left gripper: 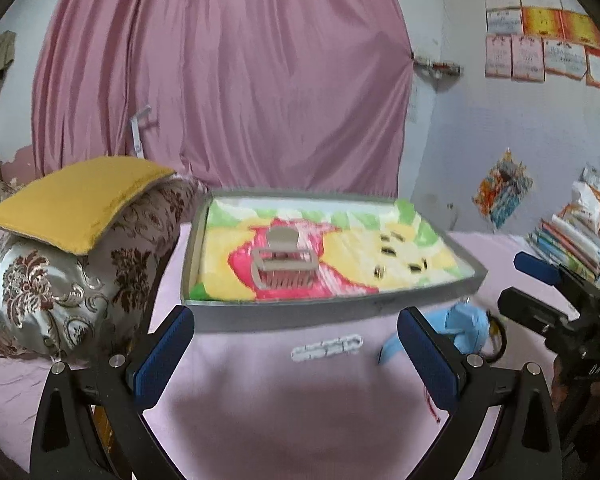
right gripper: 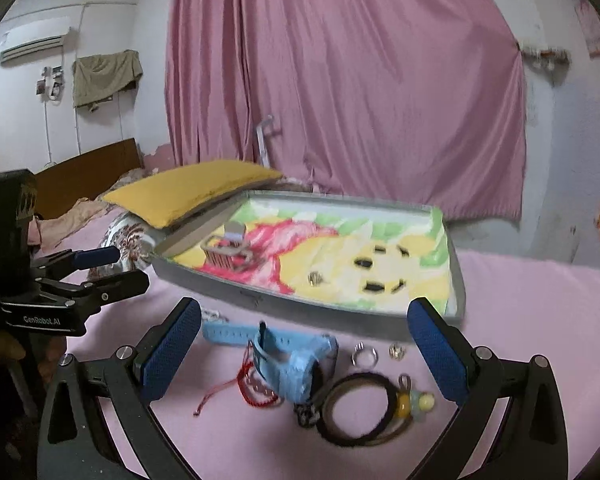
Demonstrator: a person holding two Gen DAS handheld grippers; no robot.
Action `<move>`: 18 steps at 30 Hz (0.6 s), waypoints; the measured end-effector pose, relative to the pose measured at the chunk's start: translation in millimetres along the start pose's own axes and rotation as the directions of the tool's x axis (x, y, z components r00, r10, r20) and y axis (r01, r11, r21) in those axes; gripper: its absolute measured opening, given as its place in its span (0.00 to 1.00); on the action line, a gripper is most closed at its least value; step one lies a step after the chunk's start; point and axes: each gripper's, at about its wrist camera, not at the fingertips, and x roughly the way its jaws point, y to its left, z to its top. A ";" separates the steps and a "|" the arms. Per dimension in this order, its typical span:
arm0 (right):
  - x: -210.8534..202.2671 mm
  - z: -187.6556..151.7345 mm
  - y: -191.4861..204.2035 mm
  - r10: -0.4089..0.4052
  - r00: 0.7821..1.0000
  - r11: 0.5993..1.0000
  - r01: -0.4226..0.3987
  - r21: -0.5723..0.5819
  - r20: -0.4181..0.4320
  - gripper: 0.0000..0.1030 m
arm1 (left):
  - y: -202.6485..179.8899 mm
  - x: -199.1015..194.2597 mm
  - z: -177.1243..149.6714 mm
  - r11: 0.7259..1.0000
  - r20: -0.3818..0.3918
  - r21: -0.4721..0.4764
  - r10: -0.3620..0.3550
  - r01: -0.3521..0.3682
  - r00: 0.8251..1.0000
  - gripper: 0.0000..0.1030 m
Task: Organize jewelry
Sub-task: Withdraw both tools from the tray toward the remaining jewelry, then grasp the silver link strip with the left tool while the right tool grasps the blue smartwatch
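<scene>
Jewelry [right gripper: 340, 384] lies loose on the pink sheet [right gripper: 520, 320], just before the tray [right gripper: 458, 280]. Both claws, left [left gripper: 296, 364] and right [right gripper: 306, 354], gape wide and empty. Best approach: lower one squarely over a single piece.

Left hand-held gripper [left gripper: 296, 354] and right hand-held gripper [right gripper: 305, 348]: black frames, blue textured pads, silver screws; "GenRobot.AI" lettering in white.

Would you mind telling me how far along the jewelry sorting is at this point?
Partly done: the grey tray lined with a colourful cloth already holds a grey claw hair clip and several small dark clips. Nothing is in hand; the left gripper and right gripper are both open and empty. Left on the pink bedsheet: a blue strap watch, red cord, silver ring, black hair ties and white chain.
</scene>
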 end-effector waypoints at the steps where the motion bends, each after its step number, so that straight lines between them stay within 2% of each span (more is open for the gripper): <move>1: 2.7 -1.5 -2.6 0.003 1.000 1.000 -0.003 0.006 -0.016 0.98 | 0.1 2.5 -1.5 1.000 -0.019 0.003 -0.002 0.002 1.000 0.99; 8: 20.7 -9.0 -11.5 0.019 0.992 0.999 -0.014 0.040 -0.123 0.98 | 0.0 22.4 -10.7 0.999 -0.139 0.019 -0.027 0.030 0.990 0.99; 12: 32.4 -9.3 -21.4 0.059 0.980 0.993 -0.038 0.112 -0.190 0.98 | -1.2 31.6 -13.8 0.998 -0.184 0.037 -0.050 0.057 0.982 0.99; 14: 36.9 -9.4 -21.2 0.055 0.977 0.994 -0.035 0.102 -0.206 0.98 | -0.4 36.6 -13.5 0.997 -0.205 0.040 -0.056 0.066 0.977 0.93; 16: 40.1 -9.1 -17.2 0.041 0.974 0.997 -0.026 0.071 -0.221 0.94 | 0.6 42.4 -13.1 0.996 -0.227 0.041 -0.067 0.078 0.972 0.86; 18: 43.1 -7.7 -14.7 0.055 0.970 0.997 -0.040 0.066 -0.238 0.74 | 2.4 50.7 -12.4 0.995 -0.257 0.038 -0.076 0.089 0.963 0.77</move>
